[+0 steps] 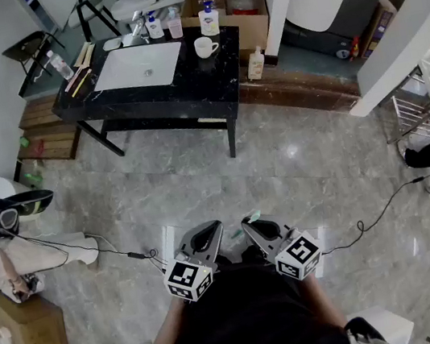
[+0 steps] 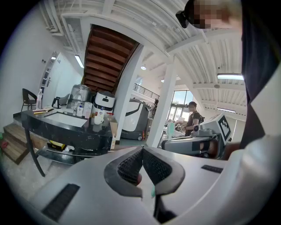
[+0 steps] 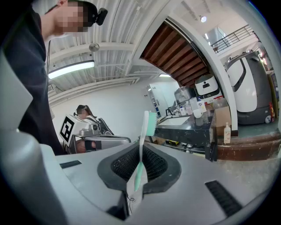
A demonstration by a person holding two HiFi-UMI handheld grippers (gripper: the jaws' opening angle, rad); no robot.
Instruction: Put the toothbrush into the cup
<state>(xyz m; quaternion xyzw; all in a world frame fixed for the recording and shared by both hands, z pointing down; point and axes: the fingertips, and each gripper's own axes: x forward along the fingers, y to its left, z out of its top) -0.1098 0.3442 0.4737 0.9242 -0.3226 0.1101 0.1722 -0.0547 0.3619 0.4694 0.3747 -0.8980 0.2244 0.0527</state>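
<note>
A white and mint-green toothbrush (image 3: 146, 127) stands upright between the pads of my right gripper (image 3: 141, 148), which is shut on its handle. Its bristle head points up. In the head view both grippers are held side by side close to the person's body, the left gripper (image 1: 209, 235) beside the right gripper (image 1: 251, 227), over the marble floor. My left gripper (image 2: 142, 149) has its pads meeting at the tips with nothing held. The white cup (image 1: 206, 46) stands far ahead on the black table (image 1: 217, 85), right of the basin. It also shows small as the cup (image 2: 99, 118) and the cup (image 3: 197, 113).
A white sink basin (image 1: 138, 65) is set in the table, with soap bottles (image 1: 209, 19) behind it. Cables (image 1: 114, 249) trail over the floor at the left. Cardboard boxes (image 1: 24, 325) sit at the near left and wooden steps (image 1: 45, 130) beside the table. Another person (image 2: 193, 116) stands far off.
</note>
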